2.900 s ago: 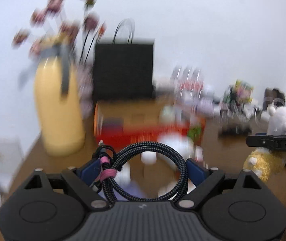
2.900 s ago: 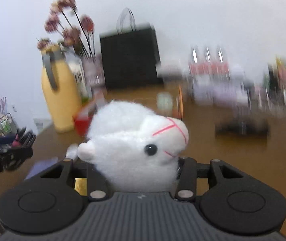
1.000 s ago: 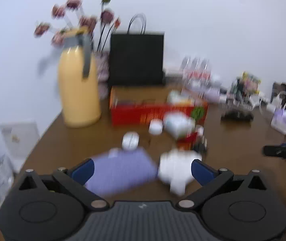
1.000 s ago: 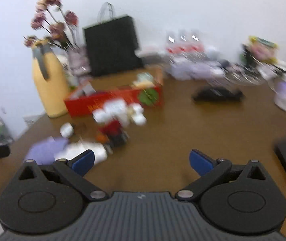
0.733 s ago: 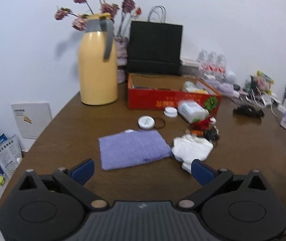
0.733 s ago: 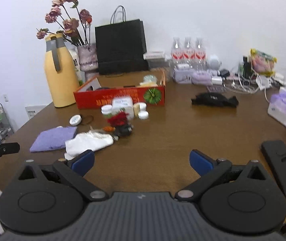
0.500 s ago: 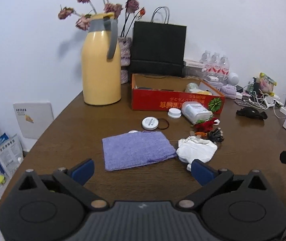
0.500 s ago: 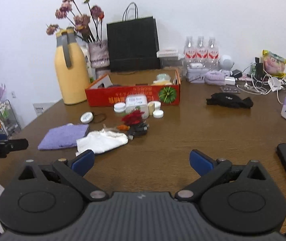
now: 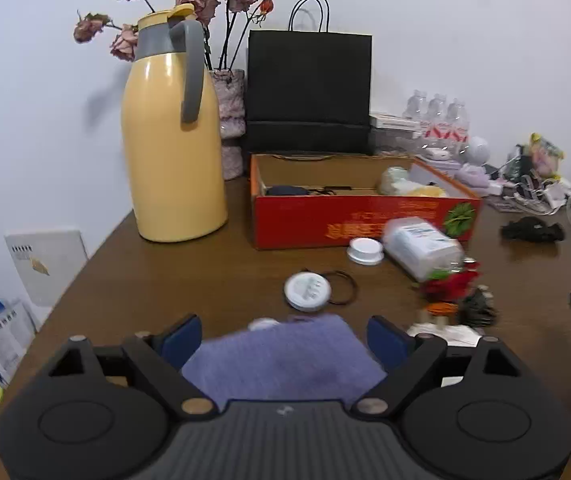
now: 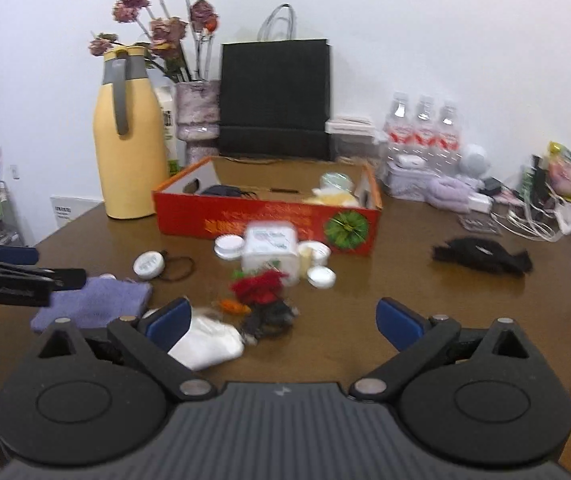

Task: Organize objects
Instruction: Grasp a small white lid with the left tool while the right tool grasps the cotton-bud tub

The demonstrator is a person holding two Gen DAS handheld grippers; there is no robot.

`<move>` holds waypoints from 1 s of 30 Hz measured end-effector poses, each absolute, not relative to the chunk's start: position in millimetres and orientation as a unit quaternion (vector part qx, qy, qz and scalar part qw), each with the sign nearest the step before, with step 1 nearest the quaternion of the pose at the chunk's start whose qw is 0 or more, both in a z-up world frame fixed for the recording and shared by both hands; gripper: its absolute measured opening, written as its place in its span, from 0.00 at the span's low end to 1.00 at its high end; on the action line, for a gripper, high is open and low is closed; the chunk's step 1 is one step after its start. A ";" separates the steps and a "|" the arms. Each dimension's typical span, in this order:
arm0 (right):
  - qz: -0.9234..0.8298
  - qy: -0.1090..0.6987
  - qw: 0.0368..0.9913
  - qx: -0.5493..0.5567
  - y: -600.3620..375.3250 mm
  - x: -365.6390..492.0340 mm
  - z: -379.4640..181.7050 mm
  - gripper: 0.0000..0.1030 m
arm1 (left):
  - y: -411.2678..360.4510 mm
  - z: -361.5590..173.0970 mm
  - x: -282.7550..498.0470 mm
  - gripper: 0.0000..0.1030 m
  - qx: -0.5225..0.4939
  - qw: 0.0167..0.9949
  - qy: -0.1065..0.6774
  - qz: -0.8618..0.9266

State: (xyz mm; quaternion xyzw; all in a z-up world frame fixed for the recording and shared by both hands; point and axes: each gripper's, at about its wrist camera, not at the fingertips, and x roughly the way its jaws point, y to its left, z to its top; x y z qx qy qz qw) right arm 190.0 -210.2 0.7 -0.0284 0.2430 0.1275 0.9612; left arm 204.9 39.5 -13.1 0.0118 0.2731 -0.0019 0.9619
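**Clerk:** Brown wooden table (image 9: 213, 272) against a white wall. Back edge, toward the left corner: yellow jug (image 9: 171, 136), vase of dried roses (image 9: 231, 124), black paper bag (image 9: 309, 92). In front of the bag: red box (image 9: 357, 216), open-topped, already holding a few items.

**Checker:** Loose stock?

**Clerk:** Just before the box: white jar lid (image 9: 364, 251), clear tub (image 9: 421, 248), round white tin (image 9: 307, 291) with a black hair band (image 9: 341, 282) touching it. Nearer the front edge: purple cloth (image 9: 285, 360), white cloth (image 10: 205, 344), red flower (image 10: 259, 286).

**Checker:** Grippers?

**Clerk:** Left gripper (image 9: 283, 334): jaws wide but closing, the purple cloth between them, pads not yet pressing it. Right gripper (image 10: 281, 318): jaws wide, nothing held, white cloth by its left finger.

**Checker:** Handling note for the purple cloth?

**Clerk:** Judged: go low, so the fingertips bunch a fold instead of skating over flat fabric. Take it near the middle so it lifts without trailing. Watch the small white object (image 9: 263, 323) at its far edge; it may drag along.
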 end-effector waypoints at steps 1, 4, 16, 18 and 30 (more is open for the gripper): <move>0.134 0.243 0.960 -0.029 -207.0 194.9 -0.6 0.97 | 42.5 -20.0 212.5 0.85 0.012 0.959 0.282 0.002; 0.143 0.254 0.956 -0.033 -196.6 210.8 -10.0 0.95 | 54.2 -40.7 227.9 0.78 -0.011 0.944 0.328 0.024; 0.183 0.296 0.937 -0.035 -171.1 228.3 -41.5 0.95 | 40.2 -51.6 168.1 0.75 0.013 0.926 0.378 0.007; 0.184 0.289 0.939 -0.032 -172.7 224.4 -39.9 0.95 | 42.2 -43.0 166.5 0.73 0.003 0.928 0.374 -0.002; 0.160 0.284 0.945 -0.025 -190.3 214.7 -35.0 0.94 | 42.0 -41.5 234.5 0.19 -0.016 0.932 0.361 -0.010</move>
